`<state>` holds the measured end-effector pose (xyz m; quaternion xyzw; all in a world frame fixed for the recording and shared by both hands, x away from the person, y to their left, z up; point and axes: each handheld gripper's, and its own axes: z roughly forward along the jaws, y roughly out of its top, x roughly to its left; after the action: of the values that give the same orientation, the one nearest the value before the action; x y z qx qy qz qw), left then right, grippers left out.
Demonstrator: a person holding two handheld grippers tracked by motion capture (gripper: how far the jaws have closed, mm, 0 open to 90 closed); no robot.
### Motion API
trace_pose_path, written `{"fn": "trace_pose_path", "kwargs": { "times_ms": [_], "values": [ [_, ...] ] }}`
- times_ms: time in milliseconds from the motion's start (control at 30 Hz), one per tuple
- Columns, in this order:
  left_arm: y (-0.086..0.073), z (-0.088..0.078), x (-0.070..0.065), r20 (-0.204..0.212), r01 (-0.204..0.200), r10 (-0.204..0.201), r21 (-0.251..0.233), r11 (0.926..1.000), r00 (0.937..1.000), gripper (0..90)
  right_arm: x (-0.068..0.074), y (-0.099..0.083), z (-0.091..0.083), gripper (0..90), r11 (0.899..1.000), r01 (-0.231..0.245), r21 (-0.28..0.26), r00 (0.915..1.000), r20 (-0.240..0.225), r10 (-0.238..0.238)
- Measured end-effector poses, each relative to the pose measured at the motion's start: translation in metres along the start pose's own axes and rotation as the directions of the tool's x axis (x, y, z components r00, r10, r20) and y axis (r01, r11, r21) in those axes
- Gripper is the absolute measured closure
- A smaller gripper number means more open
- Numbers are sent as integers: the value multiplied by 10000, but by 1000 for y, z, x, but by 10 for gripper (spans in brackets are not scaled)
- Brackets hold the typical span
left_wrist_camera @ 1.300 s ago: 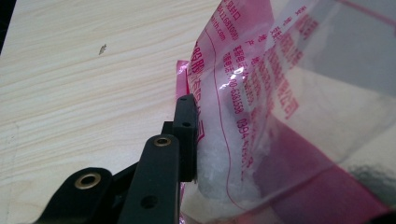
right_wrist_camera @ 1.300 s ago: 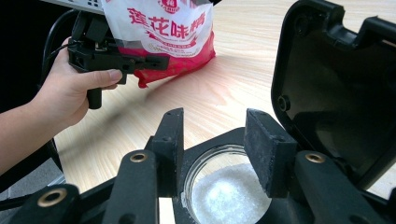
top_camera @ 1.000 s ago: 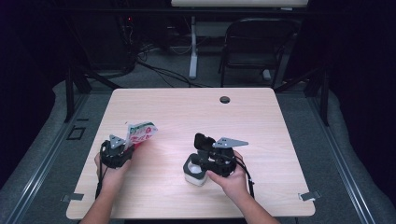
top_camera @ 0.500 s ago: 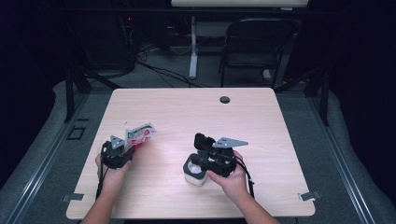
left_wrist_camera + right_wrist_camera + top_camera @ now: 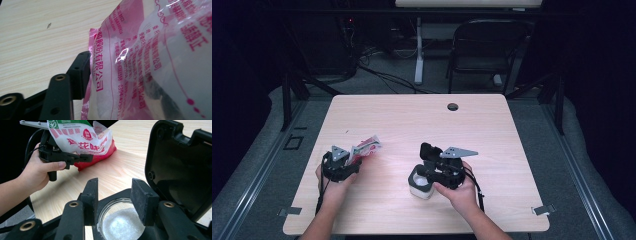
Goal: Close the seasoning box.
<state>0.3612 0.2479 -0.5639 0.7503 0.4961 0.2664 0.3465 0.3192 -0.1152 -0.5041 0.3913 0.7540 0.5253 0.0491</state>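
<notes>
Pink-printed plastic, a bag (image 5: 364, 148) of white grains, is lying on the wooden table (image 5: 492, 130) at about eight o'clock from the table's middle in the high view, just at the tip of the left gripper (image 5: 348, 161). That gripper's jaws have just been opening: in the left gripper view one black jaw is standing apart from the bag (image 5: 150, 65), which is still sitting between the jaws, with a gap showing beside its sealed edge, so the grip is released. The left hand (image 5: 332, 182) is wrapping around the gripper's body.

Toward five o'clock from the bag, well apart from it, the right hand (image 5: 459, 190) is holding the right gripper (image 5: 424, 176) over a small white container (image 5: 419, 186) with its black lid (image 5: 428, 151) flipped up. In the right gripper view the two pads (image 5: 143, 200) are standing wide over the container's round mouth (image 5: 120, 220), which is showing white grains inside, and they are not pressing on anything; the raised lid (image 5: 180, 167) is sitting at two o'clock. At eleven o'clock in that view the left gripper (image 5: 86, 157) and the bag (image 5: 82, 140) are showing together.
</notes>
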Motion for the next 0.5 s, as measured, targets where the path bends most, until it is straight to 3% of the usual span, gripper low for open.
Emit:
{"fn": "trace_pose_path", "kwargs": {
  "times_ms": [200,500],
  "values": [
    [0,1,-5,-10,-309,309,105,9995,9995,418,0,0,0,574,10000,-5,0,10000,-9,5],
    [4,-6,-7,200,-145,144,72,9999,9997,399,-1,2,-3,572,9999,-65,-131,10000,12,65]
  ]
}}
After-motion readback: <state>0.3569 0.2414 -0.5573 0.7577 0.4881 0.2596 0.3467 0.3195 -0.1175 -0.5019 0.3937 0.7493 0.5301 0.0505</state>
